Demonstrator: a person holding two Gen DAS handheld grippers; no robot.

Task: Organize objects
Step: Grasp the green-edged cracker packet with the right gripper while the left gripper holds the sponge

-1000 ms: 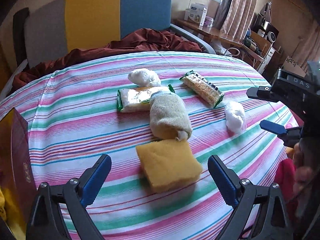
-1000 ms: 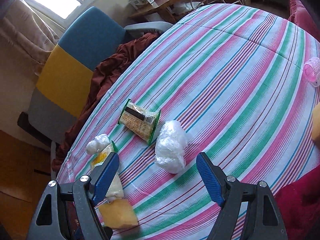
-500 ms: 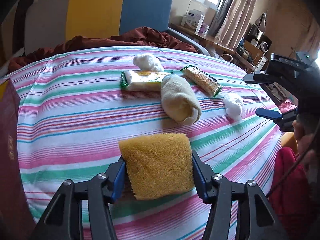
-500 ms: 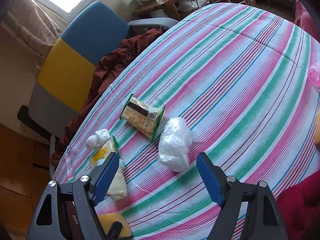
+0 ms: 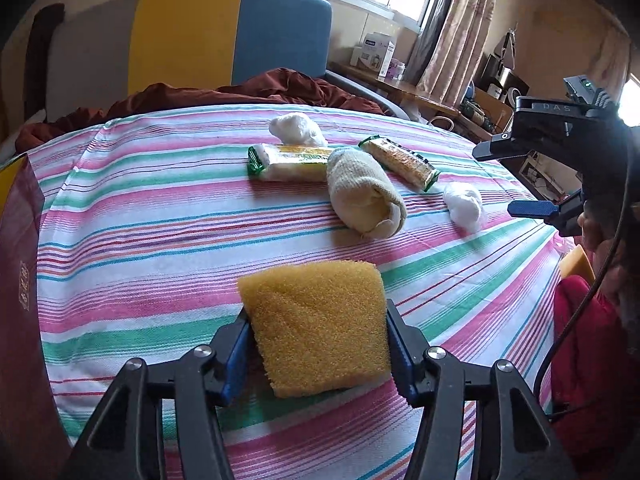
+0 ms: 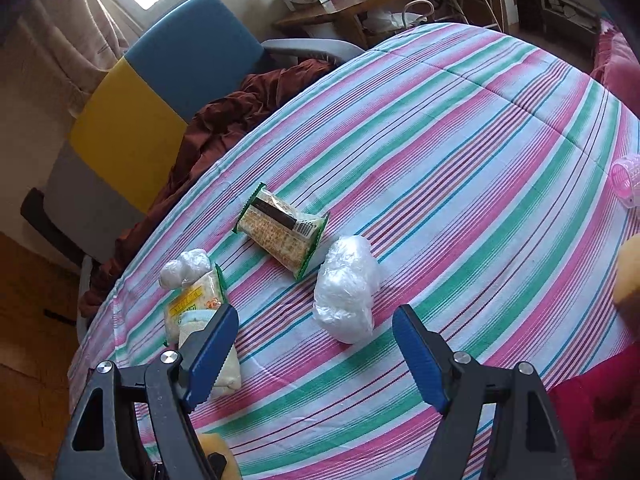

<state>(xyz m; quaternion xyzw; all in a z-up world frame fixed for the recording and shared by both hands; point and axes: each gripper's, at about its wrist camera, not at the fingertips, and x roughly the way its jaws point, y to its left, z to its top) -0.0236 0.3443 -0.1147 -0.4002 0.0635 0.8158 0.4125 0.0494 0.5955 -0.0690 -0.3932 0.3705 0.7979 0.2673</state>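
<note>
A yellow sponge (image 5: 312, 292) lies on the striped cloth (image 5: 160, 216), and my left gripper (image 5: 316, 320) is shut on it, pads pressing both sides. Beyond it are a rolled cream sock (image 5: 364, 196), a cracker packet (image 5: 396, 162), a yellow-green packet (image 5: 288, 162) and two white plastic bundles (image 5: 296, 128) (image 5: 462, 204). My right gripper (image 6: 316, 320) hangs open just above the nearer white bundle (image 6: 348, 284), touching nothing. The cracker packet (image 6: 284, 236) lies just past that bundle. The sock (image 6: 216, 360) is partly hidden behind the right gripper's left finger.
A dark red box (image 5: 20, 280) stands at the cloth's left edge. A yellow and blue chair (image 5: 228, 36) with a maroon cloth (image 5: 260, 88) is behind. A second yellow sponge (image 5: 574, 266) and red fabric (image 5: 580, 340) sit at the right. A pink plastic item (image 6: 626, 178) lies far right.
My left gripper moved forward and down over the yellow sponge and closed on it. The right gripper stayed over the white bundle with a slight roll.
</note>
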